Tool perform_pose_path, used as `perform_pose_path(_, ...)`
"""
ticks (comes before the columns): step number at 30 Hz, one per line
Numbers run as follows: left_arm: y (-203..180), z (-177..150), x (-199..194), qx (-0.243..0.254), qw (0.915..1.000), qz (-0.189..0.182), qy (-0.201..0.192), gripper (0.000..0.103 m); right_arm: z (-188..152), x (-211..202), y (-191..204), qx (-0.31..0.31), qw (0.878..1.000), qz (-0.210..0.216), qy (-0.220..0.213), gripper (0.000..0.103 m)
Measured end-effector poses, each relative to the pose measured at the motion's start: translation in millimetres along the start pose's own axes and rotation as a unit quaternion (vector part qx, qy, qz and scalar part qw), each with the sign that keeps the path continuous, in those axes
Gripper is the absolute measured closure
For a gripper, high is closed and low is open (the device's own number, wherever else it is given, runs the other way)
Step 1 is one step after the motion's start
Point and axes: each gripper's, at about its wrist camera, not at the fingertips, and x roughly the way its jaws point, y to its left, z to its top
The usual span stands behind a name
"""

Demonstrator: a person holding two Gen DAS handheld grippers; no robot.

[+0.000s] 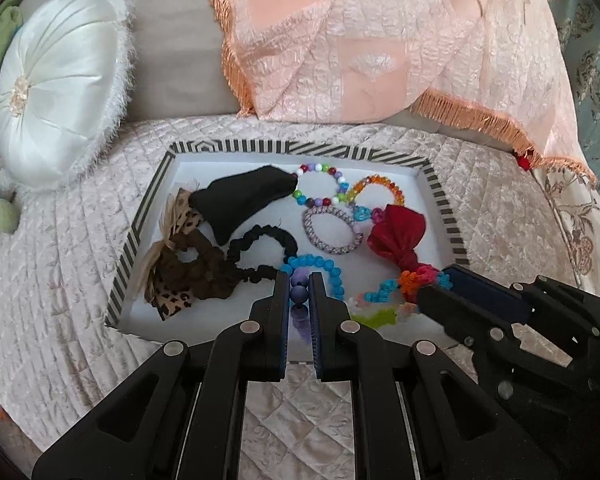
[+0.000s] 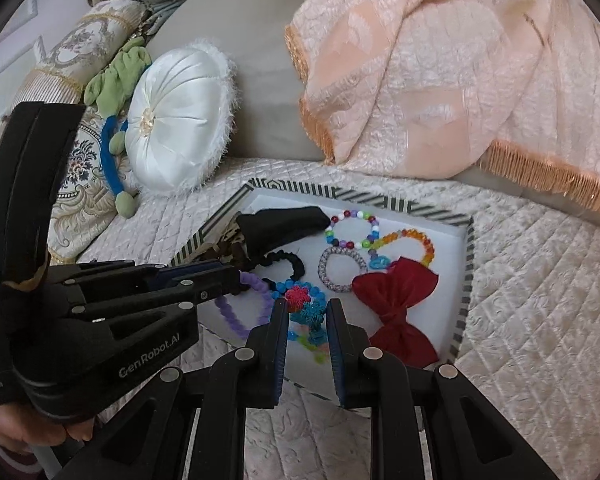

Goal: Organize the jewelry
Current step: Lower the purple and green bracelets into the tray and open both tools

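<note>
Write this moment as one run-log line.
left gripper: shut on purple bead bracelet | right gripper: shut on flower bracelet | both over striped tray

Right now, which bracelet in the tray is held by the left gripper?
The purple bead bracelet, pinched in the left gripper; the other bracelets lie free.

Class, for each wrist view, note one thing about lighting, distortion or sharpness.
Left wrist view: fisheye bends the striped tray edges, dark corners, soft even daylight. Right wrist view: same curved vignette; the red bow smears slightly near its lower end.
</note>
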Motion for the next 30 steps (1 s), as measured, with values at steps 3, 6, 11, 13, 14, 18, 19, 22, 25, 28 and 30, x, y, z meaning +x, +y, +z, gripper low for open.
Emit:
perform_pose_path(3,9.5,-4.8,13.8,-0.009,0.9998,0.006,0.014,0.095,-7.9,15.0,-14.1,0.013,1.0,-0.008,0.022,0.085)
perform_pose_path(6,19.9,-11.3,24.0,-0.018,0.9995,0.012,0.025,0.095,-19.1,29.7,-31.6,0.029,0.998,-0.021,0.049,0.085)
perform_pose_path(11,34.2,-17.3,34.3,-0.032,0.9988,0.018,0.032,0.095,-31.2,39.5,-47.6,0.041,0.996,-0.028,0.068,0.085)
perform_pose_path(13,37.6,-18.6,36.8,-0.035,0.9986,0.021,0.033,0.095,-33.1,41.3,-48.3,0.038,0.996,-0.028,0.072,0.085)
perform_pose_path(14,38.2,-19.1,38.1,-0.036,0.9986,0.022,0.033,0.095,-33.5,42.6,-47.9,0.036,0.996,-0.03,0.073,0.085)
perform_pose_path(18,38.2,-22.0,39.7,-0.03,0.9987,0.03,0.029,0.095,-34.3,46.8,-46.9,0.031,0.996,-0.042,0.075,0.085)
perform_pose_path(19,38.4,-22.5,39.7,-0.03,0.9987,0.031,0.028,0.095,-34.5,47.1,-47.4,0.031,0.996,-0.045,0.075,0.085)
perform_pose_path(22,38.4,-22.7,40.6,-0.029,0.9987,0.034,0.026,0.095,-36.8,46.6,-48.1,0.031,0.995,-0.048,0.078,0.085)
perform_pose_path(25,37.7,-23.1,40.3,-0.029,0.9987,0.036,0.024,0.095,-39.7,49.6,-47.3,0.029,0.995,-0.052,0.086,0.085)
perform_pose_path(28,37.2,-23.3,39.0,-0.029,0.9985,0.041,0.019,0.095,-40.1,52.6,-48.7,0.032,0.994,-0.052,0.088,0.085)
perform_pose_path(30,37.7,-23.0,38.8,-0.03,0.9985,0.041,0.019,0.093,-40.2,52.9,-49.8,0.037,0.994,-0.05,0.088,0.085)
